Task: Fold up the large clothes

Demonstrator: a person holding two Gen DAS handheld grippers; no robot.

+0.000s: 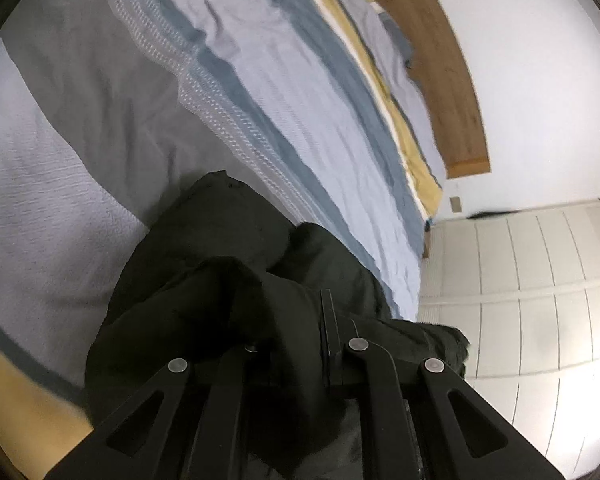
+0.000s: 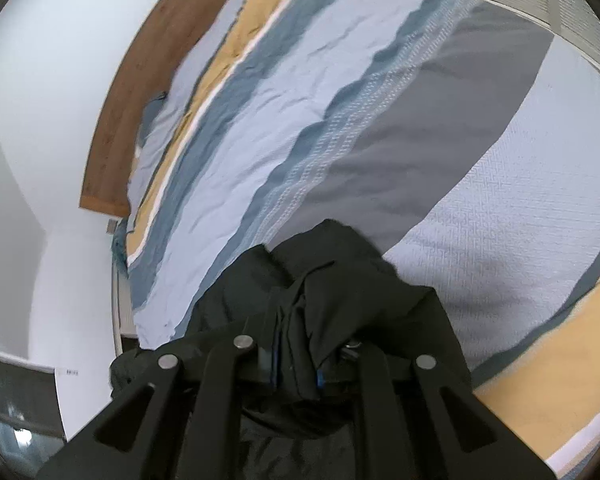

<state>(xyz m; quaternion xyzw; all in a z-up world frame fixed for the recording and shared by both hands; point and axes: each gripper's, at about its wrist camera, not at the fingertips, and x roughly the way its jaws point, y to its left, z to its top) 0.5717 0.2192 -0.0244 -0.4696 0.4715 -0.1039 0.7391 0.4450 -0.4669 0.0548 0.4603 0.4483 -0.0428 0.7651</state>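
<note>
A black garment (image 1: 220,264) hangs bunched over the striped bedspread (image 1: 260,92), and its cloth drapes over my left gripper (image 1: 296,344), which is shut on it. Only one finger (image 1: 332,336) of that gripper shows; the other is under the cloth. In the right wrist view the same black garment (image 2: 340,272) is pinched between the blue-edged pads of my right gripper (image 2: 296,364), also shut on it. Folds of the cloth spill over both fingers and hang below them. Both grippers point down at the bed.
The bed carries a bedspread (image 2: 380,120) striped in light blue, dark blue, grey, yellow and white. A wooden headboard (image 1: 440,60) stands against the white wall. White slatted closet doors (image 1: 532,280) stand beyond the bed's side. A glass-topped piece of furniture (image 2: 16,400) sits low left.
</note>
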